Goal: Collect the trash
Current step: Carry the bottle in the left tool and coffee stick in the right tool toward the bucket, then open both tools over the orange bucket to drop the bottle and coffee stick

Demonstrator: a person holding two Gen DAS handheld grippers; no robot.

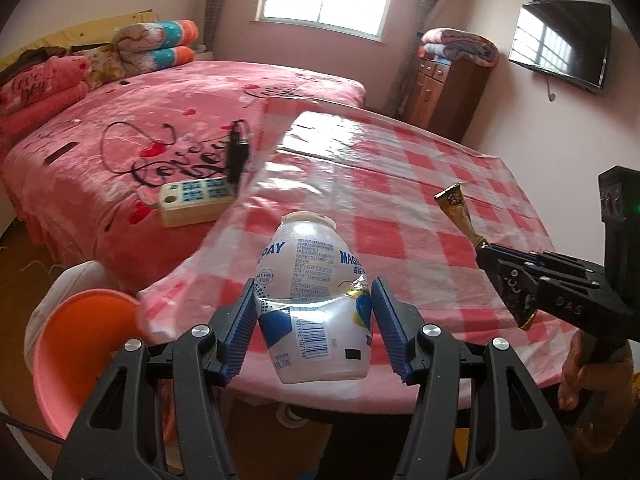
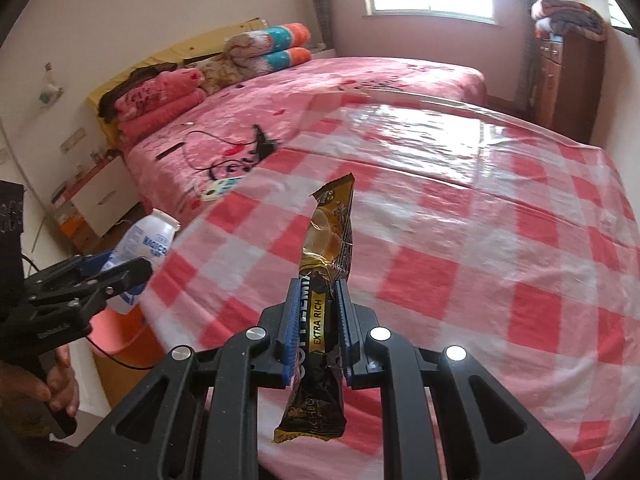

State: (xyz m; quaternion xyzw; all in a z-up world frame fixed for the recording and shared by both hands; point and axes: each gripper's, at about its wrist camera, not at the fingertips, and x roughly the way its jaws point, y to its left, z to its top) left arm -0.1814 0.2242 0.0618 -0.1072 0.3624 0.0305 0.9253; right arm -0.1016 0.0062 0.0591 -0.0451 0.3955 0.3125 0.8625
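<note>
My left gripper (image 1: 314, 294) is shut on a small white plastic drink bottle (image 1: 316, 280) with blue print, its blue pads denting the waist; the bottle is held off the table's near edge. In the right wrist view that bottle (image 2: 150, 236) shows at the left in the left gripper (image 2: 132, 270). My right gripper (image 2: 318, 292) is shut on a black-and-gold coffee sachet (image 2: 330, 240) that sticks up between the pads and hangs below them. The sachet (image 1: 456, 208) in the right gripper (image 1: 486, 252) also shows at the right of the left wrist view, above the table.
A round table under a red-and-white checked plastic cloth (image 1: 400, 208) fills the middle. An orange plastic bin (image 1: 80, 344) stands on the floor at its left. Behind lies a pink bed (image 1: 140, 140) bearing a power strip (image 1: 196, 198). A wooden cabinet (image 1: 448, 96) stands at the back.
</note>
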